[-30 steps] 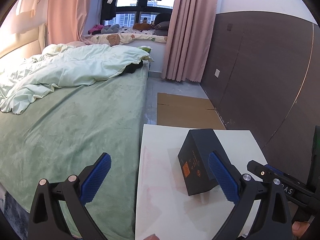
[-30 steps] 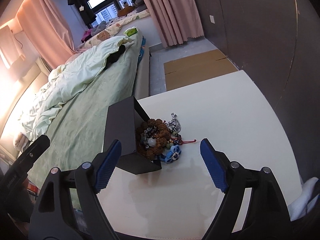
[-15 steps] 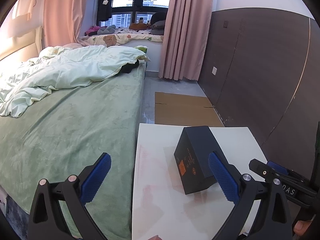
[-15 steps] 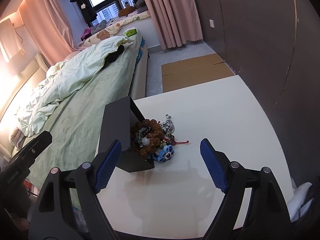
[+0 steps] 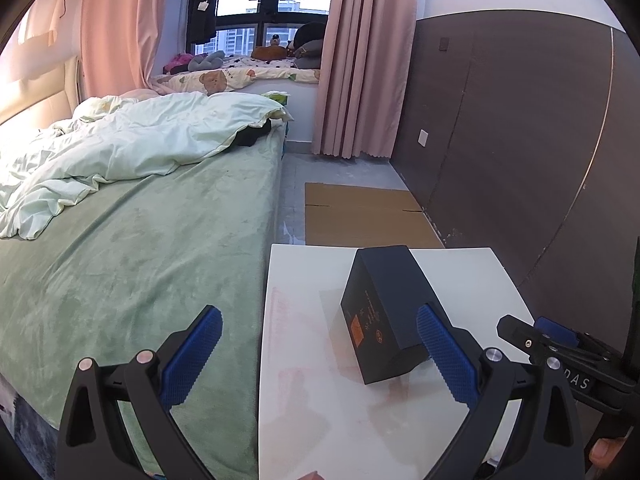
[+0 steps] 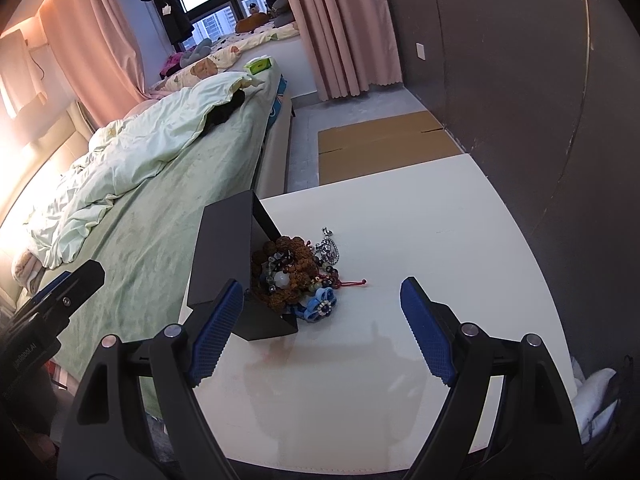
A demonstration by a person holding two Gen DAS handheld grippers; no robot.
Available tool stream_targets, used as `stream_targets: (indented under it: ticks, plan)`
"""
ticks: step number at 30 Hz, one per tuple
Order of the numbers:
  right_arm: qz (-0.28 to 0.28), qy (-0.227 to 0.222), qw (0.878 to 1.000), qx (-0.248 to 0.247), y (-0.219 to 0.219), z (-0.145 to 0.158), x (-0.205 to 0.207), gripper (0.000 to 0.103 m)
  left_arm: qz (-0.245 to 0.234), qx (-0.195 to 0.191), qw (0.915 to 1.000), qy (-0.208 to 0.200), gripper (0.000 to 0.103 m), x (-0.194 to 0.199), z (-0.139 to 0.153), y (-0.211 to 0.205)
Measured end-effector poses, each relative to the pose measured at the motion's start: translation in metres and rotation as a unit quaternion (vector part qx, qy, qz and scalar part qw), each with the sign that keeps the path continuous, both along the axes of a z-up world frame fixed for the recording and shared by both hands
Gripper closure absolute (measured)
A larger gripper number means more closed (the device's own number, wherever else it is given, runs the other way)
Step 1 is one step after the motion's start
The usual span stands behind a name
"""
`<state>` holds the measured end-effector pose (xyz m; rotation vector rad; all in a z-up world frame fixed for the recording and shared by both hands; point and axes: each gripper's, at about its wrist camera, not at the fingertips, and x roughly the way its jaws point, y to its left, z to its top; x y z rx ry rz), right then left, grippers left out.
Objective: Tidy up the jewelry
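Indoors: white table (image 6: 420, 216) beside green bed (image 5: 132, 248); left gripper (image 5: 320, 344), right gripper (image 6: 322, 322) both spread wide.

The table (image 6: 460, 240) has a smooth, faintly glossy white top that throws back soft reflections, while the box (image 5: 384, 308) looks like matt dark card with a small orange printed label. The jewelry (image 6: 298, 276) mixes rough, knobbly brown beads, glassy and milky smooth beads, a shiny metal chain and red cord. Both the left gripper (image 5: 320, 356) and right gripper (image 6: 322, 328) are matt black plastic with blue, finely ribbed pads (image 6: 426, 336) and small bright metal pins; the bed (image 5: 120, 264) wears a soft, plush green cloth.
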<state>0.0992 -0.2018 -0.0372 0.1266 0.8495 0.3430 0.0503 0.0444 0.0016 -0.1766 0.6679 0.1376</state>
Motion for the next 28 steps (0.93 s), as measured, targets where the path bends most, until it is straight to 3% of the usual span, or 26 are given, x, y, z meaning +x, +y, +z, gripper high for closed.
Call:
stream_targets:
  ticks: [10, 15, 20, 28]
  plan:
    - [0.0, -0.005, 1.0, -0.005, -0.002, 0.001, -0.005, 0.022, -0.008, 0.008, 0.9999, -0.002, 0.008, -0.005, 0.0, -0.006]
    - [-0.003, -0.01, 1.0, -0.007, -0.006, 0.001, -0.01, 0.015, -0.008, 0.009, 0.9999, -0.004, 0.008, -0.006, 0.0, -0.008]
    - [-0.004, -0.008, 1.0, -0.007, -0.006, 0.001, -0.011, 0.015, -0.009, 0.043, 0.9989, -0.016, 0.008, -0.012, 0.003, -0.018]
    - [-0.004, -0.008, 1.0, -0.008, -0.008, 0.001, -0.013, 0.015, -0.01, 0.032, 0.9994, -0.008, 0.008, -0.012, 0.003, -0.015]
